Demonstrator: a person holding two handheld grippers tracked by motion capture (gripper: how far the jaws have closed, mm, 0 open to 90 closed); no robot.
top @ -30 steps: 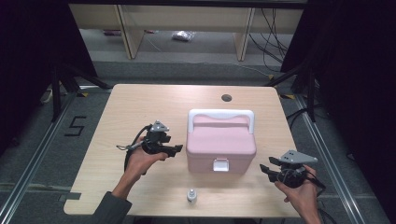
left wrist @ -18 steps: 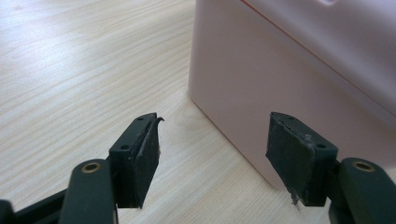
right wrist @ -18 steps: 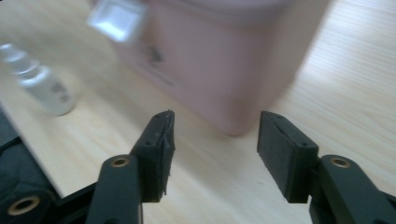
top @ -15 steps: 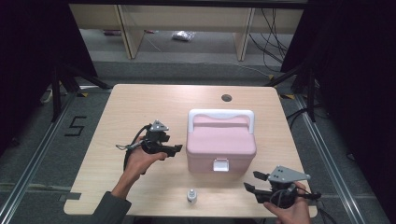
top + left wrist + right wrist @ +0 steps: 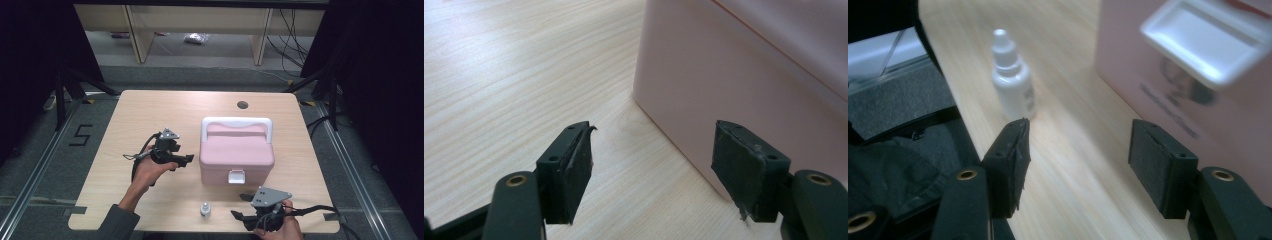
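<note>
Bottle [image 5: 205, 209]: small, white, upright near the table's [image 5: 150, 110] near edge in the high view, a little in front of the pink box [image 5: 236, 152] and to the left of its latch [image 5: 236, 176]. The box sits mid-table, lid down, white handle [image 5: 236, 123] lying flat on top toward the far side. Your right gripper [image 5: 241, 207] is at the near edge, just right of the bottle, jaws pointing left toward it, apart from it. Your left gripper [image 5: 187, 159] hovers just beside the box's left side, jaws pointing at that wall. A dark round hole [image 5: 242, 105] sits in the table near the far edge.

Left gripper view: your left gripper [image 5: 651, 162] has its jaws wide, nothing between them but bare table [image 5: 499, 75]. They have just been opening a bit more. The box [image 5: 744, 75] wall's corner is right ahead; the right pad is close to the wall, and you can't tell if it touches.

Right gripper view: your right gripper [image 5: 1079, 152] has its jaws wide with bare table [image 5: 1073, 125] between them; they have just been opening. The bottle [image 5: 1012, 82] stands upright ahead, just beyond the left pad, cap on, not touched. The box [image 5: 1158, 95] front is at right with its white latch [image 5: 1210, 37], blurred.
</note>
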